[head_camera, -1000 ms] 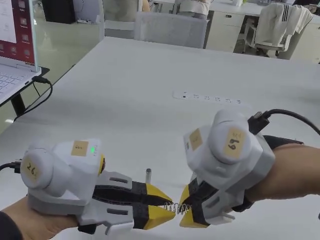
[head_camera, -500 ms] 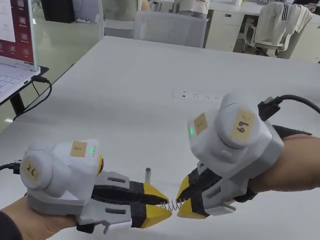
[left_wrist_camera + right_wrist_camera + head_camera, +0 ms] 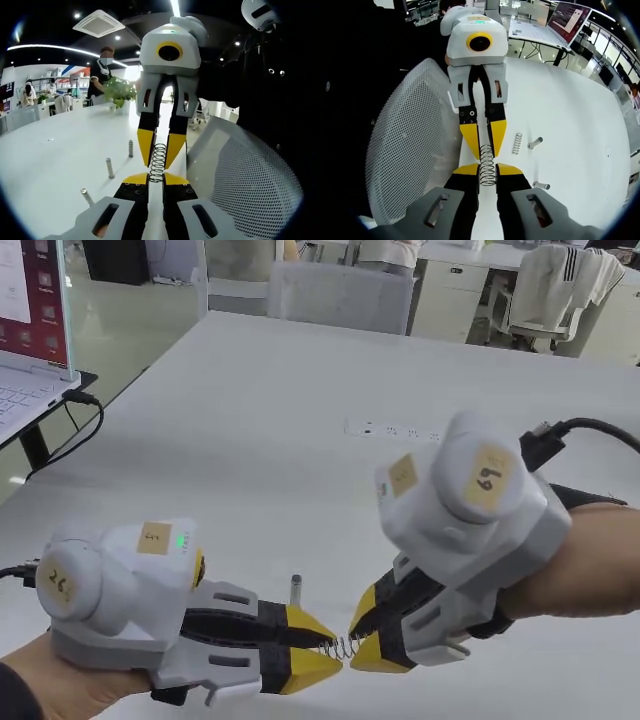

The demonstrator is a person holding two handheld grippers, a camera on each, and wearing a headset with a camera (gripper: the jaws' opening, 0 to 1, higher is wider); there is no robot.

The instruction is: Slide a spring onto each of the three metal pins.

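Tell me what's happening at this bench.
A person holds a gripper in each hand over a white table. The left gripper and the right gripper both pinch one small spring, an end each, so it spans the gap between their fingers. In the left gripper view, the near pin and middle pin look bare. The far pin seems to carry a coil already, though it's small. The held spring isn't on a pin yet.

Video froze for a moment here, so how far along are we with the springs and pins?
Done: the far pin looks coiled over, so it likely carries its spring already. In hand: the held spring is pinched at one end by the left tongs and at the other by the right tongs. Left: the middle pin and the near pin, both bare.
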